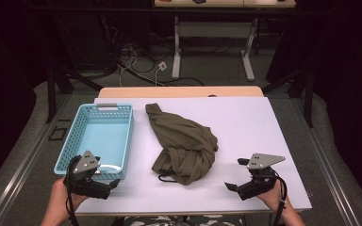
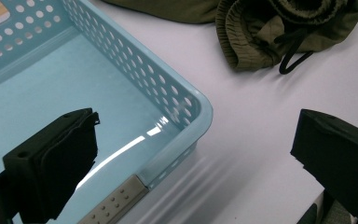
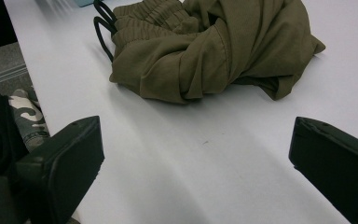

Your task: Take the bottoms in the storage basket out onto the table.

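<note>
- The olive-green garment (image 1: 184, 145) lies crumpled in a loose heap near the middle of the white tabletop (image 1: 250, 127), one narrow end trailing toward the far edge.
- Its cloth looks soft and matte, folded over itself in thick creases; the right gripper view shows a gathered, ribbed waistband and a black drawstring (image 3: 103, 29) looping out onto the tabletop.
- A light-blue plastic basket (image 1: 75, 136) stands just beside the garment on its left, apart from it. It is rectangular with rounded corners, its walls pierced by rows of small round holes, its floor smooth and glossy enough to catch a streak of light, and nothing lies in it.
- The left gripper (image 1: 109, 187) is held at the basket's near corner. In the left gripper view one of the fingers (image 2: 56, 163) hangs over the basket's inside and the other over the bare tabletop, so the basket's corner stands between them; the fingers are spread wide and hold nothing.
- The right gripper (image 1: 236, 175) hovers over the near right part of the tabletop, well apart from the garment and turned toward it. Its fingers (image 3: 65, 163) are also spread wide with nothing between them, and bare tabletop lies between it and the cloth.
- Beyond the tabletop, cables lie tangled on the floor (image 1: 141, 66) by the white legs of another table.
</note>
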